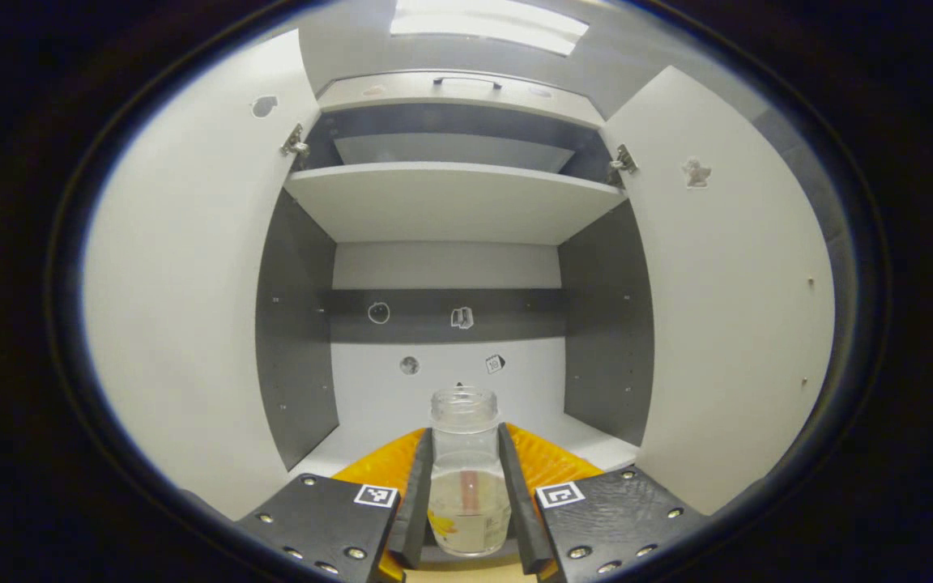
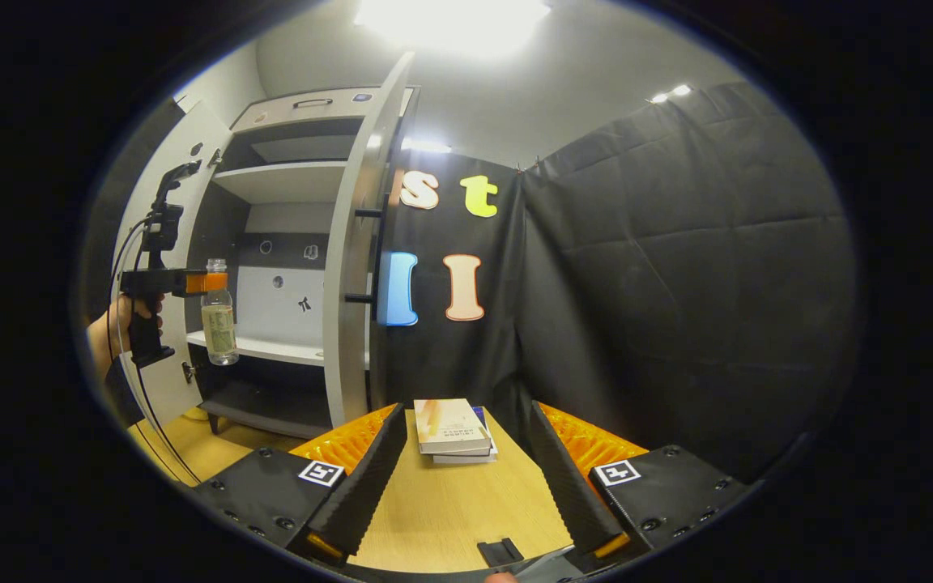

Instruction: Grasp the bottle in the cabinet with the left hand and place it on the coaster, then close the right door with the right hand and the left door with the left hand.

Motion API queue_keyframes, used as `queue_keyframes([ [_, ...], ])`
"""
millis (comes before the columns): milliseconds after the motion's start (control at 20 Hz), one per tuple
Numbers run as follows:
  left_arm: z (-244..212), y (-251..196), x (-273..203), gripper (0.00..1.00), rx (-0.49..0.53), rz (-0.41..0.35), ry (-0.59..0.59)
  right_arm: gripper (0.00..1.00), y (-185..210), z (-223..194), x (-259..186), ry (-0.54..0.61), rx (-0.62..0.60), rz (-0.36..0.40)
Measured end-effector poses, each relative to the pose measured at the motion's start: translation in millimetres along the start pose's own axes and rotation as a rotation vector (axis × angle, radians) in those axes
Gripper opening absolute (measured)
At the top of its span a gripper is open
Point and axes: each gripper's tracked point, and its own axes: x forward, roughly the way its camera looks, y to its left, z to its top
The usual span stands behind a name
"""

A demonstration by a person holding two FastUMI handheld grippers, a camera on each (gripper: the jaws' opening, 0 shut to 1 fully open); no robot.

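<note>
In the left gripper view the cabinet's left door stands swung wide open, its hinge at the top corner. Inside the cabinet an upper shelf spans the width, and small stickers dot the back wall. In the middle, the left gripper has its two fingers clamped on the sides of the clear bottle, which stands upright with its open mouth up and a label low on its body. The right door is also wide open.

In the right gripper view a hand at the far left holds the left gripper by its grip, a cable hanging below it; the bottle hangs in its fingers in front of the cabinet's lower shelf, clear of the shelf edge. Just beside it the right door shows edge-on, with a dark handle on its outer face. Lower down, the right gripper has its fingers spread wide apart over the wooden desk, nothing between them. A stack of books lies on the desk ahead, near the black cloth wall.
</note>
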Motion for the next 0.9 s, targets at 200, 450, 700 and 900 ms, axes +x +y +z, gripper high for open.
queue_keyframes([
  [200,-16.6,-10.4,-28.4,0.48,-0.004,0.005,-0.001,0.96,1.0,-6.5,-7.3,0.009,0.005,0.029],
  [450,-47.9,-18.7,-58.3,0.48,-0.025,0.0,0.025,0.96,4.6,-15.1,-14.5,0.028,0.013,0.056],
  [700,-80.8,-26.3,-77.9,0.47,-0.032,-0.014,0.058,0.96,6.7,-19.0,-19.2,0.035,0.0,0.067],
  [900,-106.4,-30.9,-92.3,0.47,-0.046,-0.024,0.071,0.96,11.3,-21.4,-20.6,0.039,-0.008,0.073],
])
